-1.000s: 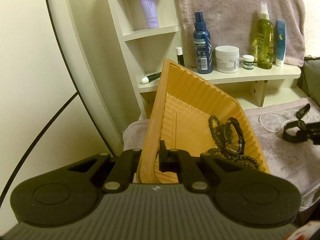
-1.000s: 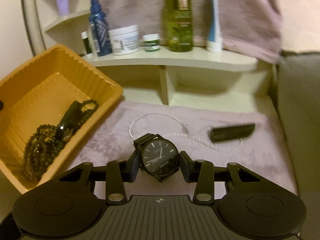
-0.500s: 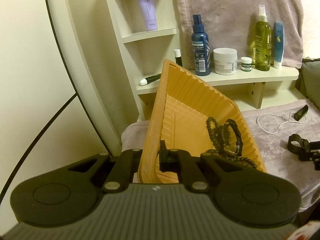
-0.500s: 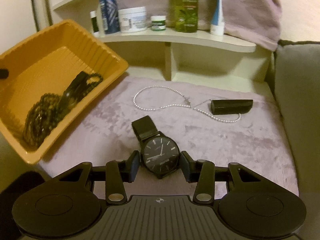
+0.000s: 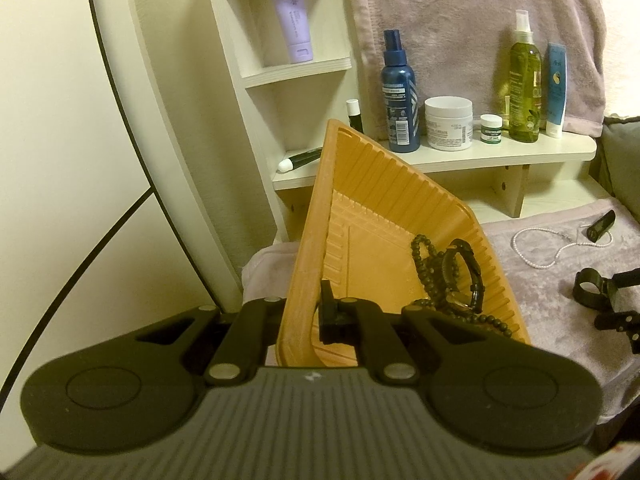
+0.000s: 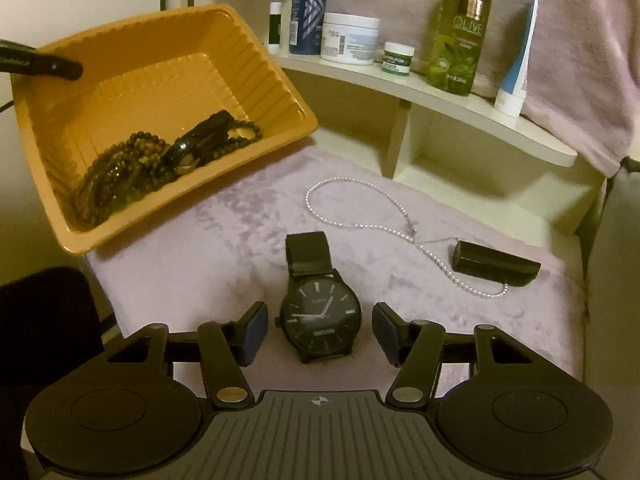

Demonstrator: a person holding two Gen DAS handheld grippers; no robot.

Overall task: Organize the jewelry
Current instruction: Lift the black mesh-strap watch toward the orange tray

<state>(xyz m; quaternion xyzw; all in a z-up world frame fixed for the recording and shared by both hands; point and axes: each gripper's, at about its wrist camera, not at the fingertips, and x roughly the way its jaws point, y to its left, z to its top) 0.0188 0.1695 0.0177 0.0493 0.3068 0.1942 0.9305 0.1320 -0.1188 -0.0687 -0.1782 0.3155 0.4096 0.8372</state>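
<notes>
Beside the tilted tray (image 6: 276, 92), the right gripper (image 6: 320, 334) is releasing the watch (image 6: 320, 318) while the left gripper (image 5: 308, 316) is clamping the tray's rim

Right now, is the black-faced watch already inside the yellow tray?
No. The black-faced watch lies on the purple cloth between the right tool's open fingers, outside the yellow tray.

Tray (image 6: 276, 92): orange, ribbed walls. Watch (image 6: 320, 320): black, dark dial, pale markers. Necklace (image 6: 360, 216): white beads. Cloth (image 6: 200, 264): mauve, mottled. Beaded strands (image 6: 120, 168): dark olive. Case (image 6: 496, 264): black.
</notes>
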